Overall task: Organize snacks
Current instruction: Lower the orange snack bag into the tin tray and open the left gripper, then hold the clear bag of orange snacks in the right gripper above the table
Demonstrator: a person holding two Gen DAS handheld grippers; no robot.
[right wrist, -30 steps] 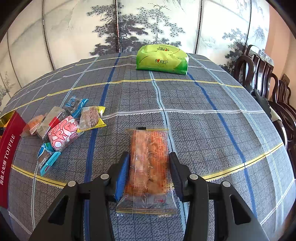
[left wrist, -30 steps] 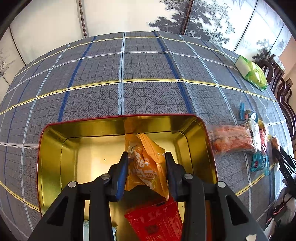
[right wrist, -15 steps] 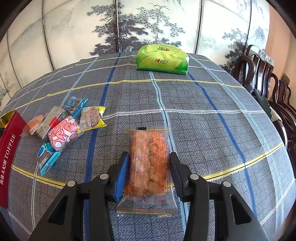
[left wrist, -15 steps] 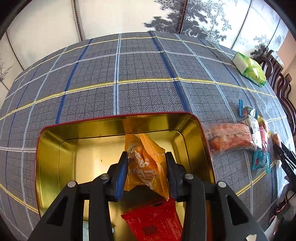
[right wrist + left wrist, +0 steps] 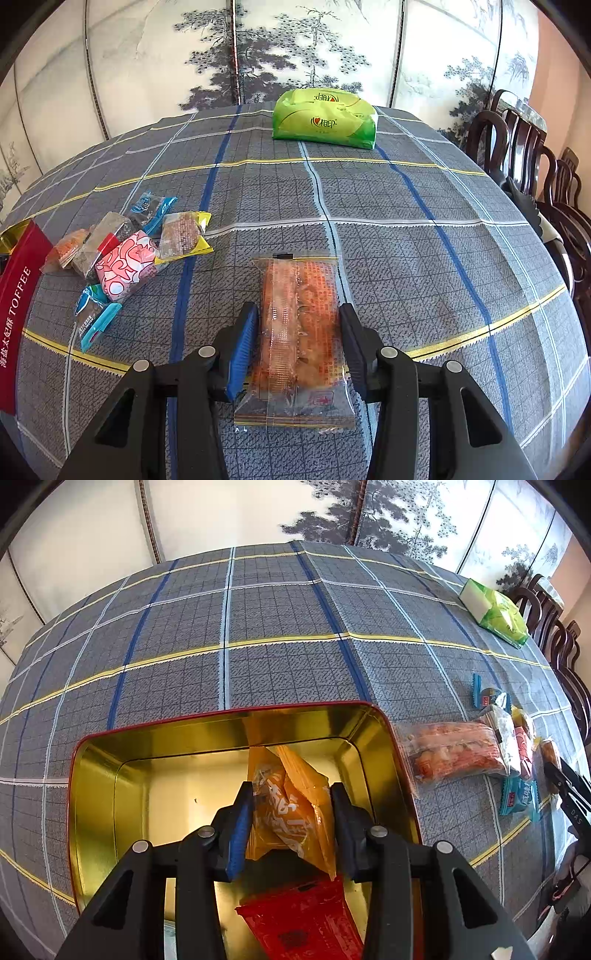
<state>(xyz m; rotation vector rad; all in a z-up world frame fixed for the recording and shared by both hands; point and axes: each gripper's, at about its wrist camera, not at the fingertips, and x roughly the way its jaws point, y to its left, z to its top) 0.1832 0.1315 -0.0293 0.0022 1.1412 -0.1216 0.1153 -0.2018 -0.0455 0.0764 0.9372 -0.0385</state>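
Snacks are being sorted from a plaid-clothed desk (image 5: 280, 627) into an open gold-lined tin (image 5: 110, 775) with a red rim. Seen from the left wrist, the left tool (image 5: 291, 823) hangs above the tin's interior with an orange snack packet (image 5: 291, 812) between its two fingers; the packet looks pinched and held upright, with its lower end over the tin floor, probably so it can be let go inside. A red packet (image 5: 306, 919) already lies in the tin, nearer the camera. Just outside the tin's right wall rests a clear packet of orange-red snack (image 5: 454, 751), and beyond it lies a small cluster of wrapped sweets (image 5: 517, 738). Seen from the right wrist, the right tool (image 5: 297, 339) is lowered over a long clear-wrapped biscuit packet (image 5: 297, 332) lying flat on the cloth, one finger on each long side (the fingers sit close against the wrapper, but whether they are pressing it yet cannot be told). Straddling it lengthwise suits a narrow grip across its width. To the left lie loose sweets, among them a pink patterned packet (image 5: 125, 264), beside a red lid lettered TOFFEE (image 5: 18, 295). A green tissue pack (image 5: 325, 118) sits at the far edge, well apart.
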